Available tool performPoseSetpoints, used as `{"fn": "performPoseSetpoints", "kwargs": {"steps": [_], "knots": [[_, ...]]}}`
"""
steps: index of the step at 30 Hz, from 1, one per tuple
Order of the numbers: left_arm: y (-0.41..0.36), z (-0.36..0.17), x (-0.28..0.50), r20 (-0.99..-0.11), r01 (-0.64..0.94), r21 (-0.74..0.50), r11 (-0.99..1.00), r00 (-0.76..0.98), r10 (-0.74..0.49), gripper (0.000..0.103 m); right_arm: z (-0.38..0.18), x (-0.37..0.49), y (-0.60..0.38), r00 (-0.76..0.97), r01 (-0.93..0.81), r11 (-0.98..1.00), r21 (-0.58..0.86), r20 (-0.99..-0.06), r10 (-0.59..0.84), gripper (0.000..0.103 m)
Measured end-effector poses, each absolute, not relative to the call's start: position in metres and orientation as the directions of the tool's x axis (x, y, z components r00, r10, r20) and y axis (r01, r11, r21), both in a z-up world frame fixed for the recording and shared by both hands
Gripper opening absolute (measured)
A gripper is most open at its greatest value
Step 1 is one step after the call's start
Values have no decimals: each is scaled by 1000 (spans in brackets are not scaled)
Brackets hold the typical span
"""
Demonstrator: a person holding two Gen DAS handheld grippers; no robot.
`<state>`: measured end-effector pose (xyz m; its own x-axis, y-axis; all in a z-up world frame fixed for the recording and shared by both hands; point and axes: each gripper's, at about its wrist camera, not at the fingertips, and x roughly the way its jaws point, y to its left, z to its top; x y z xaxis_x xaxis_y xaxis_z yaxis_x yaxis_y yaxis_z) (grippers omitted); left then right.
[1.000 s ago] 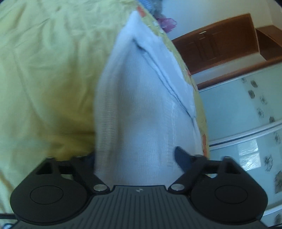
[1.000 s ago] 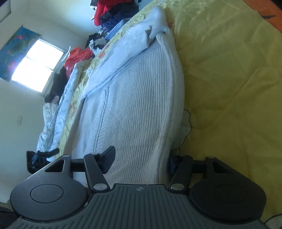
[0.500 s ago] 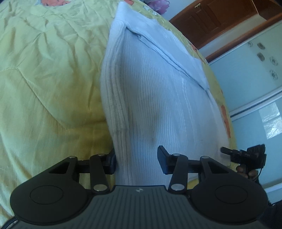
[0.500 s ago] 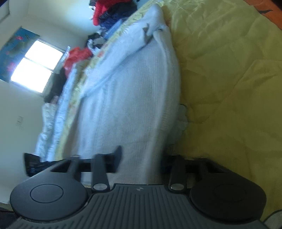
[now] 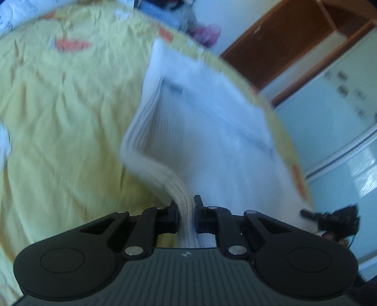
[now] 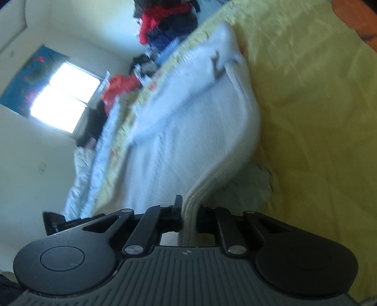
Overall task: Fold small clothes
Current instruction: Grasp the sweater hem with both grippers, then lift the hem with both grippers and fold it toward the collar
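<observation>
A white ribbed knit garment (image 5: 200, 131) lies folded on a yellow quilt (image 5: 61, 113). My left gripper (image 5: 186, 211) is shut on its near ribbed hem, which rises between the fingers. In the right wrist view the same garment (image 6: 183, 146) stretches away, and my right gripper (image 6: 188, 211) is shut on the other near corner of the hem. Both corners are lifted off the quilt (image 6: 318, 117). Both views are motion blurred.
A wooden cupboard (image 5: 294, 37) and pale glass wardrobe doors (image 5: 341, 122) stand beyond the bed. The other gripper (image 5: 334, 219) shows at the right. A heap of red and dark clothes (image 6: 165, 18) lies at the far end, near a bright window (image 6: 63, 98).
Both grippers went from open around the garment's near edge to shut on the hem. The pinched corners have lifted off the quilt.
</observation>
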<state>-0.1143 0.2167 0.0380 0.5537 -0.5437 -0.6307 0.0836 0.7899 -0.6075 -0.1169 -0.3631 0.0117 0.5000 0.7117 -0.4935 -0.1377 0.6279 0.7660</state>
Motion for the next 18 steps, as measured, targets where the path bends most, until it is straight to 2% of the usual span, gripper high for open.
{"fn": "performPoseSetpoints", "kwargs": {"steps": [4,9,18], "knots": [[222,56,-86,-572,104,-626,773,613,-545,12,29,-91,-369,557,-170,575,800,-404,726,13],[215,71,-31,-539,122,-613,781,659,-525,11,49,-39,-373,612,-205,527,825,-312,727,13],[203,100,94,-494,128,-600,789,717,-492,11,67,100,-374,666,-196,502,842,-261,699,13]]}}
